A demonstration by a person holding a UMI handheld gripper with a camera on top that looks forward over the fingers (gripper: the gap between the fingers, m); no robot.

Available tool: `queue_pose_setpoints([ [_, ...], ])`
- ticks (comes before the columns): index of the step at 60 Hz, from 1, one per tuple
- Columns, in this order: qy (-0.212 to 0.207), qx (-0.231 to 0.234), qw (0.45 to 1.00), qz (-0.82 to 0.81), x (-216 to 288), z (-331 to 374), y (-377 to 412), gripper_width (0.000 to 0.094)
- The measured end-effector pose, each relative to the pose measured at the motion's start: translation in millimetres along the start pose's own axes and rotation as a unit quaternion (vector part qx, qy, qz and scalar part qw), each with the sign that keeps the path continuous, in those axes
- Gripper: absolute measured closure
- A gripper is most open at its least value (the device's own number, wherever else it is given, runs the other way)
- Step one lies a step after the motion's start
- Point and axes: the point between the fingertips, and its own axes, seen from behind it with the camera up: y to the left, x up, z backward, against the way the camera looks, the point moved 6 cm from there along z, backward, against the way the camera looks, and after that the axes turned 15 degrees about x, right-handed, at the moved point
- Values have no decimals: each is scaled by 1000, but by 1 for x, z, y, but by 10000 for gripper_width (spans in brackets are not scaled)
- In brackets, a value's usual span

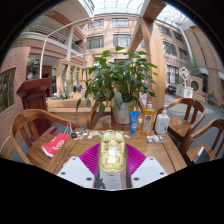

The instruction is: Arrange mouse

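A pale cream mouse (112, 150) sits between my gripper's (112, 162) two fingers, its long axis pointing away from me. The pink pads (92, 158) press on it from both sides, so the gripper is shut on it. The mouse is held above the near part of a wooden table (75, 142). Its underside is hidden.
A large potted plant (120, 85) stands at the table's far side. Beside it are a blue-labelled bottle (134, 120), a yellow bottle (148, 120) and a white jar (162, 123). A red item (56, 145) lies on the left. Wooden chairs (25, 125) flank the table.
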Motion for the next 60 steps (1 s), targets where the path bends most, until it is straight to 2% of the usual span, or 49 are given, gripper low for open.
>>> queue_pose_setpoints([
  [7,79,36,996,-9,-76,-31,45,583],
  [8,79,36,996,-7,-102,-38,58,583],
  [12,122,42,992,-9,-124,-43,63,581],
  [16,137,38,990,-8,-157,-52,73,579],
  [19,149,42,988,-22,-158,-51,75,574],
  [27,166,44,984,-40,-169,-51,81,450],
  [30,165,33,985,-31,-167,-49,79,386],
  [36,157,19,987,-8,-157,-32,83,108],
  [38,150,16,988,-6,-152,-22,86,65],
  [49,115,2,993,2,-125,34,107,77],
  [60,98,-8,995,9,-114,89,130,78],
])
